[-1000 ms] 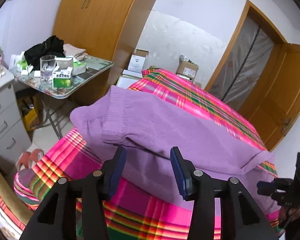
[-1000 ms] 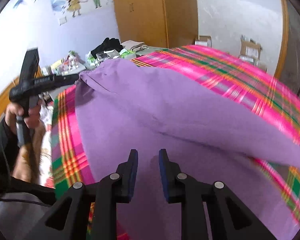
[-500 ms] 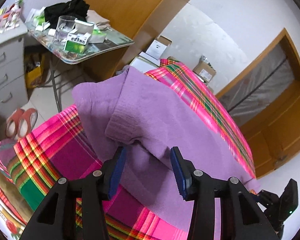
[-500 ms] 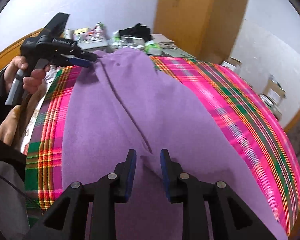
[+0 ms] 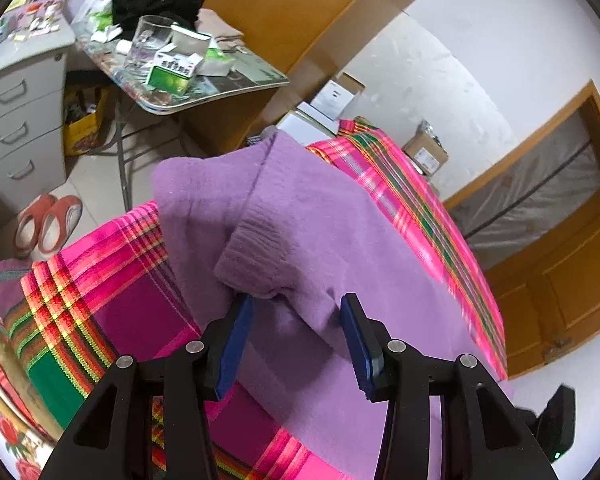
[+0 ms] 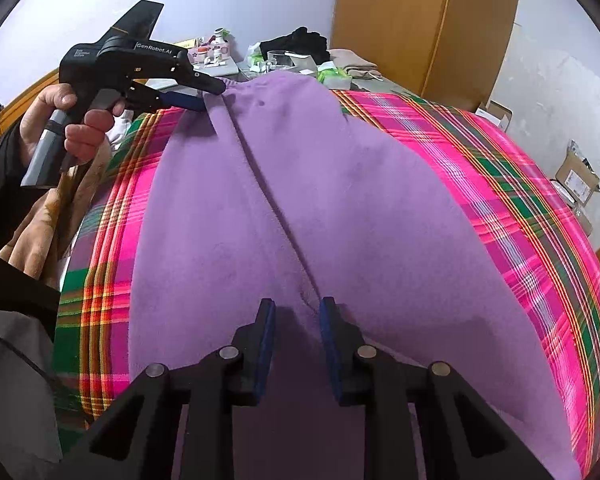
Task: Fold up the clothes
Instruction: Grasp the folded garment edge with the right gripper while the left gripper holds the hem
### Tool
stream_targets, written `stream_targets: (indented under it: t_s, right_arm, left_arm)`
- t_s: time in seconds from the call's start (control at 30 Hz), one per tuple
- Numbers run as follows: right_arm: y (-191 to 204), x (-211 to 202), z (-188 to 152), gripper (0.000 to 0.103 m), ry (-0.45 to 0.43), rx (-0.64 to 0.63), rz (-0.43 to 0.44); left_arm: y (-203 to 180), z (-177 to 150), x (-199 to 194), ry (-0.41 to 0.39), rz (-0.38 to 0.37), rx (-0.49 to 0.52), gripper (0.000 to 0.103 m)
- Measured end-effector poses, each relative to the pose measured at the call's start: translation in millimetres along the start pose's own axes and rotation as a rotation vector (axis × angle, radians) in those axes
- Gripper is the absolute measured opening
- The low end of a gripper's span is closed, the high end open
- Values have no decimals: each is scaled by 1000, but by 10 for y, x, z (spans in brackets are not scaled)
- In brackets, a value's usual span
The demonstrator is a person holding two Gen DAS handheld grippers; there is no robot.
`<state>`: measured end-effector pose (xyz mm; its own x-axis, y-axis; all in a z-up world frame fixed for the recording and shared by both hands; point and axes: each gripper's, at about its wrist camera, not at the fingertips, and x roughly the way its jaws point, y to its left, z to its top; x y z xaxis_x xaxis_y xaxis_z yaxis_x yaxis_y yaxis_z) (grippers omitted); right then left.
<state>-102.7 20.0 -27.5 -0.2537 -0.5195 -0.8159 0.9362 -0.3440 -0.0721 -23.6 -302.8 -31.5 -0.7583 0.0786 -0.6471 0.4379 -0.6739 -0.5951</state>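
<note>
A purple sweater lies spread over the pink plaid bedspread. Its ribbed cuff is folded back on top of it. My left gripper is open, low over the sweater, with the cuff just ahead of its left finger and a soft fold of fabric between the fingers. In the right wrist view the left gripper, held by a hand, has its tips at the sweater's far edge. My right gripper hovers over the sweater; its jaws stand narrowly apart and are closing. A long crease runs in between them, and the pads are not pressing on it.
Beyond the bed stand a folding table with a glass, boxes and dark clothes, and a grey drawer unit. Red slippers lie on the floor. A wooden wardrobe, cardboard boxes and a door line the walls.
Both views have rolled and tipped down toward the bed. The left gripper has come closer to the ribbed cuff. The right gripper has shifted so that the crease runs between its fingers.
</note>
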Motion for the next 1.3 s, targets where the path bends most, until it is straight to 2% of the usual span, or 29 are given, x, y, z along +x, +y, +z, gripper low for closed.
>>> stream_targets:
  t_s: [0.17,0.2,0.23,0.3,0.37,0.43,0.57,0.8,0.9,1.0,1.2,1.3]
  right_arm:
    - [-18,14,15,21,1,18,-20]
    - [-20,17,17,17,2,21,-24]
    - [-23,14,20,6,1,24,-29]
    - [-30,-24,28,3,-9,28,-45]
    - [-34,-70,41,3,-20,29,-62]
    - [-18,-177,90,3,-46,9,-81]
    - [-121,-461,258,3,-118,14,-128]
    - [-357,-1063,568,3,-259,62,-206]
    - [-245,-1161,593,3,-276,54,-172]
    - [3,-1045,544,3,-238,22,-109]
    - [508,-477,321,2,-115,-15,68]
    - [601,-174,217,2,-57,16,132]
  left_arm:
    - [62,84,51,-2,23,-69,48]
    - [85,98,69,-1,25,-84,48]
    - [79,103,77,-4,29,-77,48]
    - [63,113,92,-10,38,-64,44]
    - [11,127,89,-22,58,-33,19]
    - [-67,159,71,-35,51,2,13]
    - [-327,357,-17,-79,20,86,11]
    - [-1045,991,-115,-155,-62,269,10]
    - [-1215,1155,-160,-175,-97,309,10]
    - [-1153,1166,-226,-185,-111,323,10]
    - [-624,991,-213,-141,-82,295,10]
    - [-338,869,-149,-103,-54,264,10]
